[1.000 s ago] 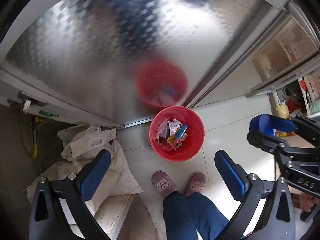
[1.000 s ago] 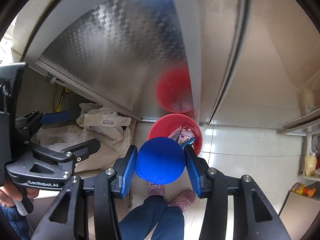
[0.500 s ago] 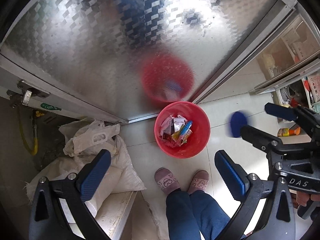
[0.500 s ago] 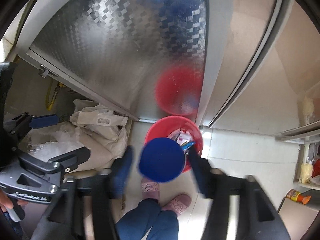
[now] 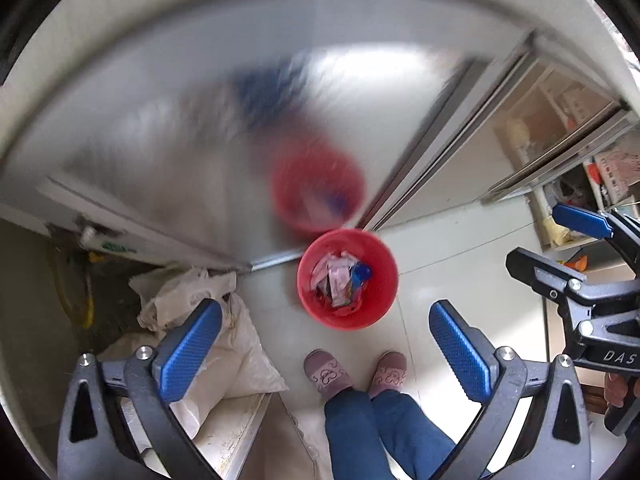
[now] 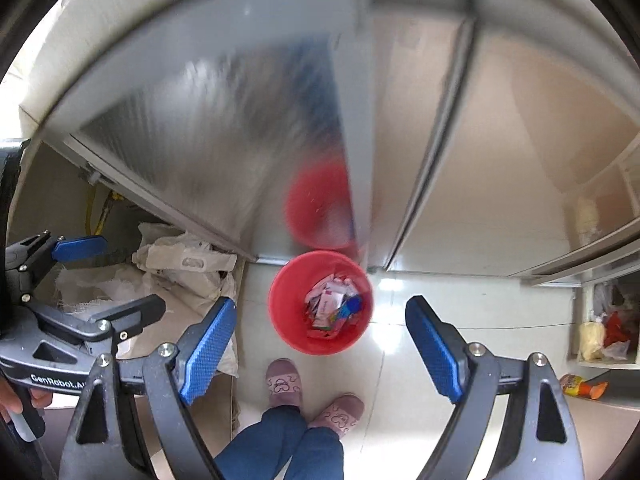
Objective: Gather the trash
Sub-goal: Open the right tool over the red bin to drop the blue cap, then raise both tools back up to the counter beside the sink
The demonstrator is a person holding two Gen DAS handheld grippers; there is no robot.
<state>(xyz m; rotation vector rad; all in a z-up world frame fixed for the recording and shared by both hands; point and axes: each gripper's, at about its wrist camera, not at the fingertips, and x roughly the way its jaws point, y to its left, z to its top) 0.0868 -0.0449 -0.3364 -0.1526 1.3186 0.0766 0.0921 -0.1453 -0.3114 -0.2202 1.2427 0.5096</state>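
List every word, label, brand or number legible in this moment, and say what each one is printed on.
"DAS": on the right claw's black body, cut off at the frame edge.
"GenRobot.A": on the left claw's black body; the end is hidden.
Wrappers in the red bin: print too small to read.
Green sticker by the metal door: blurred, unreadable.
Snack packet on the floor: unreadable.

Both wrist cameras are looking steeply down from well above the floor (image 5: pixel 460 248), each along its own fingers. The left view is facing the bucket (image 5: pixel 347 278) from slightly left, with the right gripper (image 5: pixel 560 248) showing at its right edge. The right view is facing the same bucket (image 6: pixel 321 302), with the left gripper (image 6: pixel 108 276) showing at its left edge. Both are sharing the bucket, the slippers (image 5: pixel 328 374), the sacks (image 6: pixel 180 264) and the metal door (image 5: pixel 200 140).
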